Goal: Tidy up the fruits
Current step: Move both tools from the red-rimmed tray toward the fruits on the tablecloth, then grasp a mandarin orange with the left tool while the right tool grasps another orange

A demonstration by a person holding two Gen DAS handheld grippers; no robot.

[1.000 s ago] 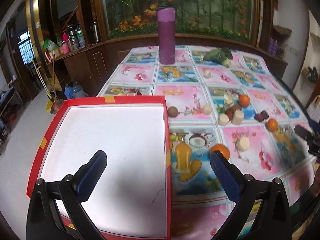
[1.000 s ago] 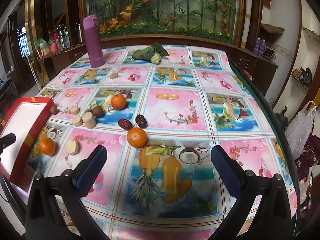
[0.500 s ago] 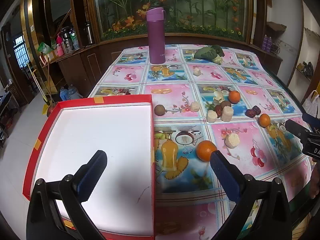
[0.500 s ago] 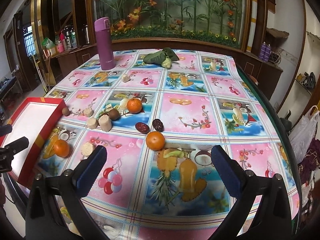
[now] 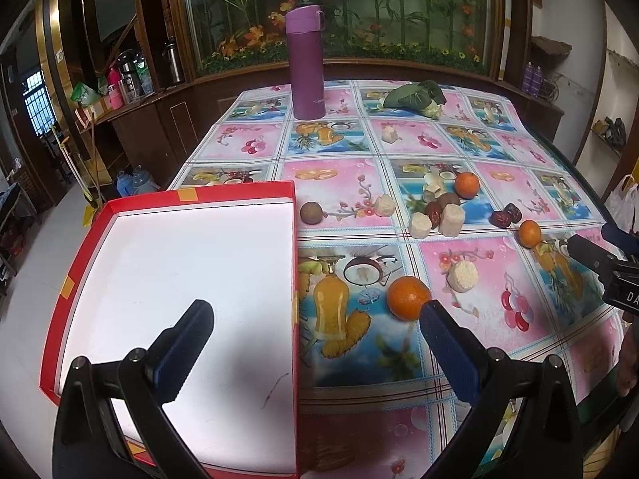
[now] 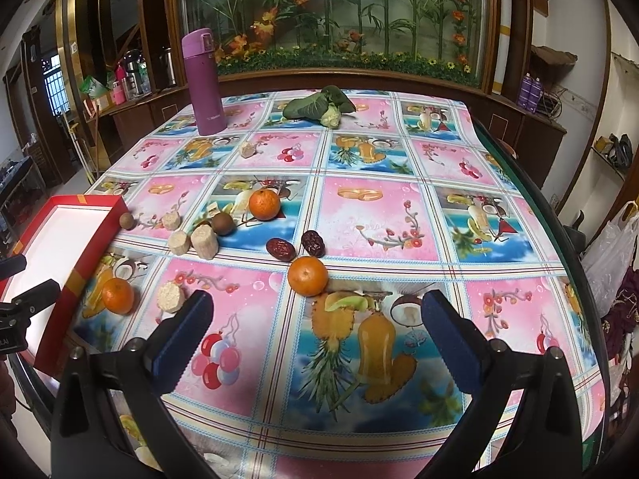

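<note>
left wrist view: the left gripper (image 5: 315,315) hangs low over the near edge of the table, its fingers (image 5: 187,339) spread wide and holding nothing. one finger sits above the white floor of the red box (image 5: 120,215), the other just beside the nearest orange (image 5: 408,297), though i cannot tell if they touch. the step in hand looks like a first pick, and this orange is the likely target: swing right until it sits midway between the pads, drop to its widest part, close gently, since a round fruit rolls off on this slick cloth (image 5: 351,367). the box is right beside it, so the carry is short. a longan (image 5: 310,212), pale chunks (image 5: 462,277) and two more oranges lie farther out.

right wrist view: the right gripper (image 6: 311,313) is also wide apart and empty, above the printed cloth. a second orange (image 6: 308,275) lies just ahead between the finger lines, not touched, with two dates (image 6: 280,248) just behind it. a third orange (image 6: 264,204) sits farther back. nothing is in the box yet.
</note>
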